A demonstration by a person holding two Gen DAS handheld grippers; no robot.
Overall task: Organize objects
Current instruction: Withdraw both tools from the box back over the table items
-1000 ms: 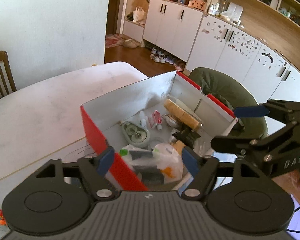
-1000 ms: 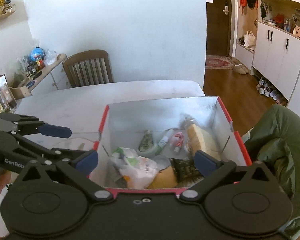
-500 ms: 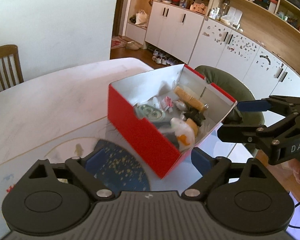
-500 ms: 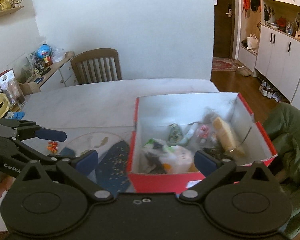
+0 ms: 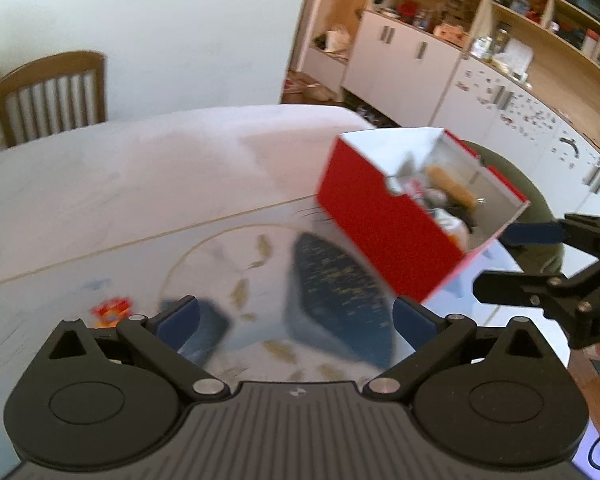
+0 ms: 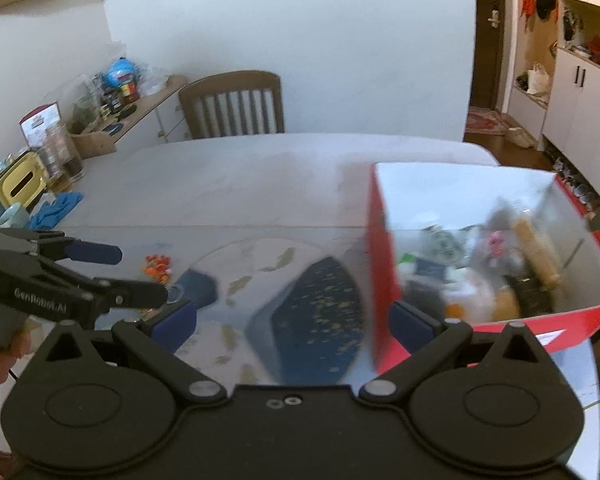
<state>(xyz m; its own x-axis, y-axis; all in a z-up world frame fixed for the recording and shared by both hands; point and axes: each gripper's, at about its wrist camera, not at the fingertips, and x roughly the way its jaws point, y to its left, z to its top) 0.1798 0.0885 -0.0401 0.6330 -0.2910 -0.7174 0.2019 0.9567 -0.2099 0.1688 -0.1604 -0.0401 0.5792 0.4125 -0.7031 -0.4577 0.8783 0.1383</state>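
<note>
A red box (image 5: 384, 220) with white inner walls holds several small items and stands at the table's right end; it also shows in the right wrist view (image 6: 380, 272). My left gripper (image 5: 296, 316) is open and empty, left of and below the box, over a printed mat. My right gripper (image 6: 294, 316) is open and empty, its right finger near the box's red side. Each gripper shows in the other's view: the right gripper (image 5: 516, 264) beside the box, the left gripper (image 6: 132, 276) at the left. Both views are blurred by motion.
A clear mat with a dark blue speckled shape (image 6: 316, 320) and a small orange toy (image 6: 156, 266) covers the near table. A wooden chair (image 6: 232, 104) stands at the far side. A green padded seat (image 5: 536, 216) is behind the box. Jars and a yellow box (image 6: 20, 184) crowd the left.
Both grippers have pulled back and swung left, away from the box. The box has shifted from the view's centre to the right. The left gripper has opened wider.
</note>
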